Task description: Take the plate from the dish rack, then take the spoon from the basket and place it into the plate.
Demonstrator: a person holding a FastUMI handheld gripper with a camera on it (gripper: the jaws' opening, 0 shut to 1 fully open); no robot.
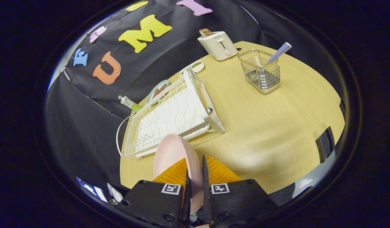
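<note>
Plate point(172, 153), pink, stands on edge between the gripper point(195, 171) fingers; both fingers press on its rim, so the tool is narrow and holds it, just in front of the white dish rack point(172, 118). Rack is otherwise w/o dishes and sits near the table point(277, 126) edge by the booth cloth. Writing: small dark mark on the toaster point(217, 45) front, too small to read; square black-white marker tags on the gripper body, no text.

Spoon point(278, 53), blue-white checked handle, leans in the wire basket point(261, 71), well apart from the fingers, beyond the rack, near the toaster. Between rack and basket the wood top is open, wide free room. Behind the rack lie a small dish point(157, 90) and a tube point(130, 103) at the table edge.
</note>
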